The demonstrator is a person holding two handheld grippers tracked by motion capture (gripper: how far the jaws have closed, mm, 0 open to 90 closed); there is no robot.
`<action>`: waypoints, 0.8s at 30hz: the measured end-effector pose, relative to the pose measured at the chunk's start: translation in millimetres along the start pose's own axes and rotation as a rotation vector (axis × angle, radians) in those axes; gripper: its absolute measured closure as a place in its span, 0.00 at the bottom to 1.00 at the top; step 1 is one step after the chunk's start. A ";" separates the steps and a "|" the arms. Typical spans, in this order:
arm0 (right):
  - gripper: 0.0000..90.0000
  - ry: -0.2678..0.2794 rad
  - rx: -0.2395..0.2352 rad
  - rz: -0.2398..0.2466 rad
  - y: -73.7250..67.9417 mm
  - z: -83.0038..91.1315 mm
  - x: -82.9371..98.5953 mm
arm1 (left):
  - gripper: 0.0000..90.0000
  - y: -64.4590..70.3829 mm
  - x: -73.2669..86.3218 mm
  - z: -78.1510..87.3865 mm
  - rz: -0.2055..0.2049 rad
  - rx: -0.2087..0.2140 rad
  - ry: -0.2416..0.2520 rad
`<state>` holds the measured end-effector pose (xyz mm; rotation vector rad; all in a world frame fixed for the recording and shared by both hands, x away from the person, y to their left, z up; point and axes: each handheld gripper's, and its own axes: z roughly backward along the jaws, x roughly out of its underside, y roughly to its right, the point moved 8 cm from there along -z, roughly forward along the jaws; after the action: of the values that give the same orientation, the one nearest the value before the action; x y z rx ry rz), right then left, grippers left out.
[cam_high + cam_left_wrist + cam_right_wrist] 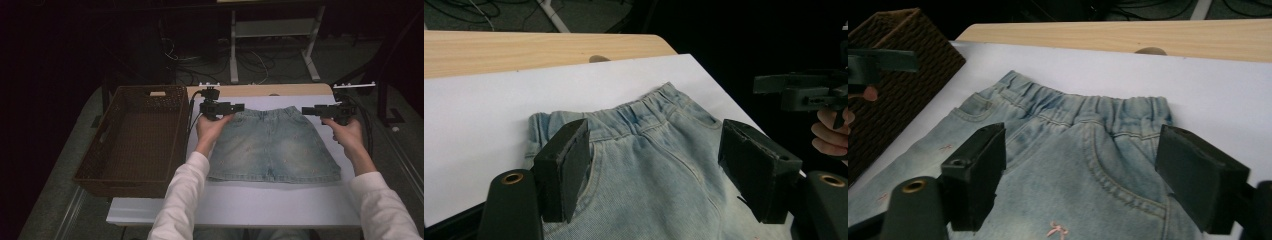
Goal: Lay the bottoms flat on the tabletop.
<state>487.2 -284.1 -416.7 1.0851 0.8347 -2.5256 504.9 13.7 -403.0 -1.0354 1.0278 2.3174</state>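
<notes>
We see a denim skirt (274, 145) lying flat on the white sheet (250, 202) of the table, with a brown wicker basket (137, 137) just beside it on the left. The left gripper (239, 107) and right gripper (306, 110) hover at the waistband corners — both with jaws spread wide, holding nothing.

High view overhead facing forward, gripper views close (sharing skirt (272, 145) waistband)

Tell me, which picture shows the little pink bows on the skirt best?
The right gripper view: a pink bow sits close and sharp on the denim skirt. The high view shows the bows as faint specks; in the left gripper view I can't make any out.
</notes>
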 end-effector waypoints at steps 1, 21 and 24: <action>0.21 0.000 -0.005 0.004 -3.3 1.1 0.3 | 0.31 0.8 0.5 1.2 -0.005 0.000 -0.003; 0.02 -0.003 -0.086 0.057 -43.1 19.1 29.4 | 0.24 32.9 19.4 24.9 -0.075 0.059 -0.023; 0.02 -0.026 -0.086 0.086 -50.0 18.6 39.8 | 0.21 38.2 28.5 25.9 -0.083 0.078 -0.045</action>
<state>426.9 -256.0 -415.3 1.0355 0.8625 -2.4053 451.4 10.3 -395.3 -0.9731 1.0296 2.2059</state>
